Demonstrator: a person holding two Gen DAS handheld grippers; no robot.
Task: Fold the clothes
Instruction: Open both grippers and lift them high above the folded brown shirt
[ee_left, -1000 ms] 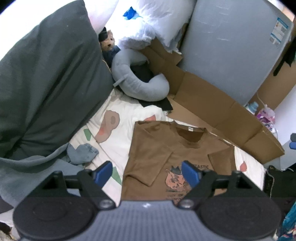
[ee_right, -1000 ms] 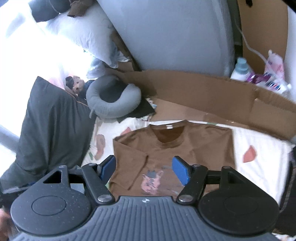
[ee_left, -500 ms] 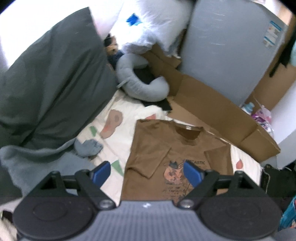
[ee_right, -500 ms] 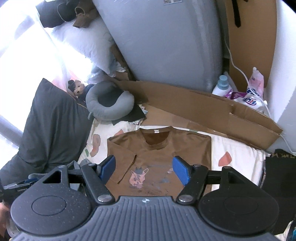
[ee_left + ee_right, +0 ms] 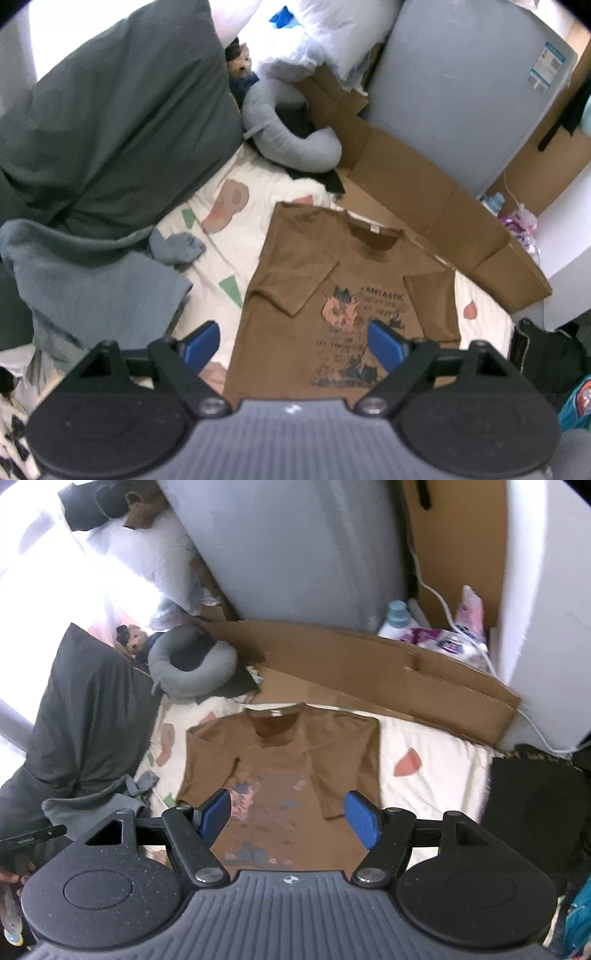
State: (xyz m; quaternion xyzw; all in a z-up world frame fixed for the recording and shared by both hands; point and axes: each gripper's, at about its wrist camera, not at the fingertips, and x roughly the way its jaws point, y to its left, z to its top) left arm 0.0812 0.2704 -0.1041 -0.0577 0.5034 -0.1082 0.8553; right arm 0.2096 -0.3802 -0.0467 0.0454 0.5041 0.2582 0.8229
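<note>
T-shirt [image 5: 343, 295] lies flat on the bedsheet [image 5: 229, 258] beside the dark pillow [image 5: 110, 122], both sleeves folded in; left gripper [image 5: 291, 341] and right gripper [image 5: 288, 814], both released and empty, have pulled back since 1 s ago, suggesting the bottom fold comes next.

Bed with cream patterned sheet [image 5: 255, 236] lies ahead of the jaws; dark grey pillow [image 5: 122, 122] and grey blanket [image 5: 92, 288] left of them, grey neck pillow [image 5: 192, 664] and a small teddy [image 5: 242, 68] far ahead-left. Flattened cardboard [image 5: 388, 679] runs along the bed's far edge, against a tall grey upright panel [image 5: 295, 550], with white pillows [image 5: 332, 33] stacked left of it. Strong blown-out daylight from far left [image 5: 44, 579]; white wall [image 5: 546, 590] and detergent bottle [image 5: 395, 620] far right.
</note>
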